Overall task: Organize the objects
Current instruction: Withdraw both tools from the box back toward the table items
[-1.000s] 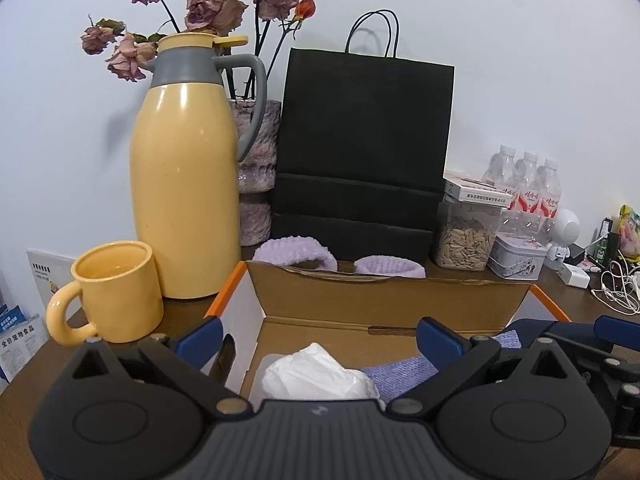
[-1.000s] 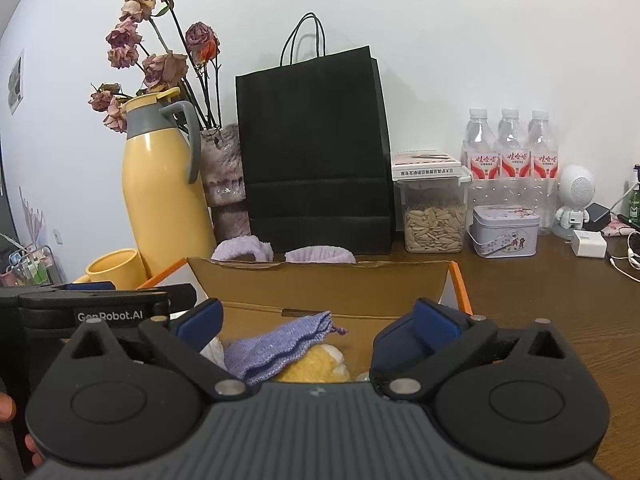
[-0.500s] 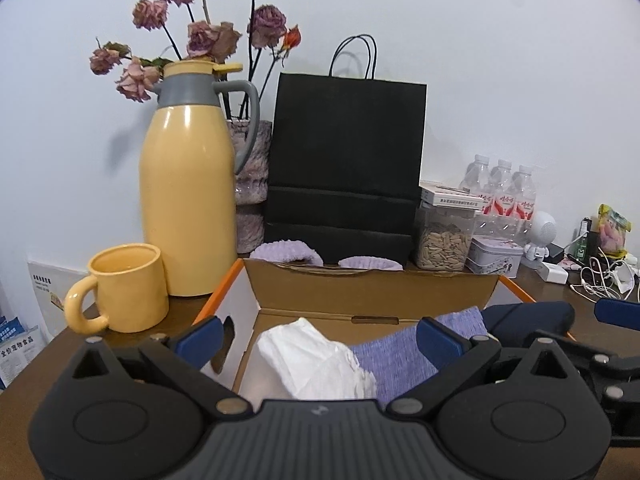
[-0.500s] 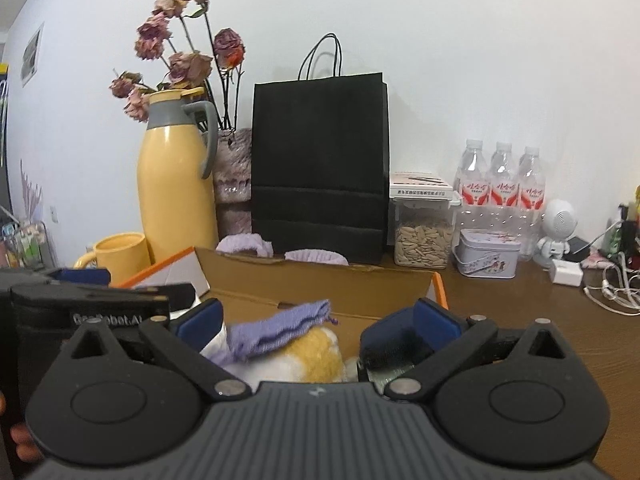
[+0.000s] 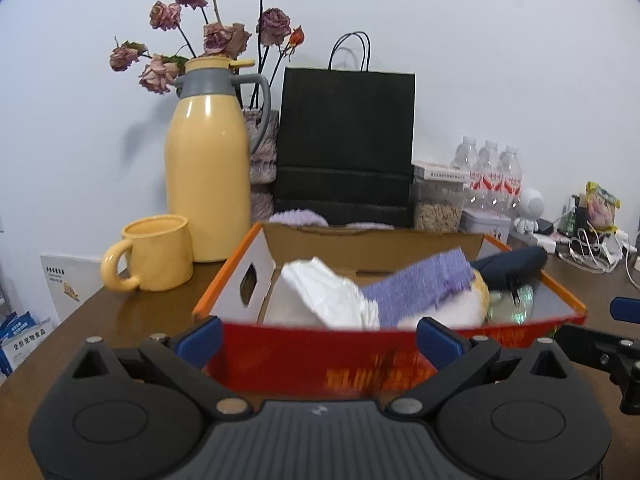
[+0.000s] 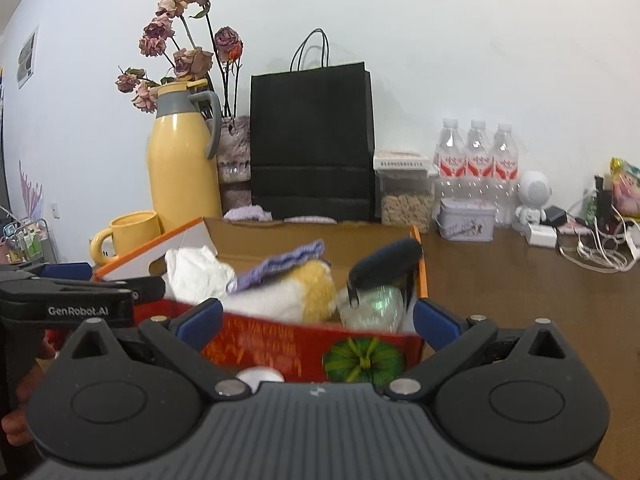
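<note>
On the wooden table [image 5: 132,312] sat the cardboard box [image 5: 360,360], holding white tissue [image 5: 328,296], a purple cloth [image 5: 420,288] and a dark item. Both the left gripper [image 5: 318,338] and right gripper [image 6: 316,320] were spread wide, empty, just before its red wall. Judging by this, the best approach would be slow and level.

- Your cardboard box [image 5: 372,236] is matt brown inside, printed red outside.
- The yellow jug [image 5: 207,184] looks glossy.
- The tabletop [image 6: 520,280] is smooth wood.

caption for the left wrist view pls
Open left gripper facing a red cardboard box of tissue and cloth, beside a yellow mug.
</note>
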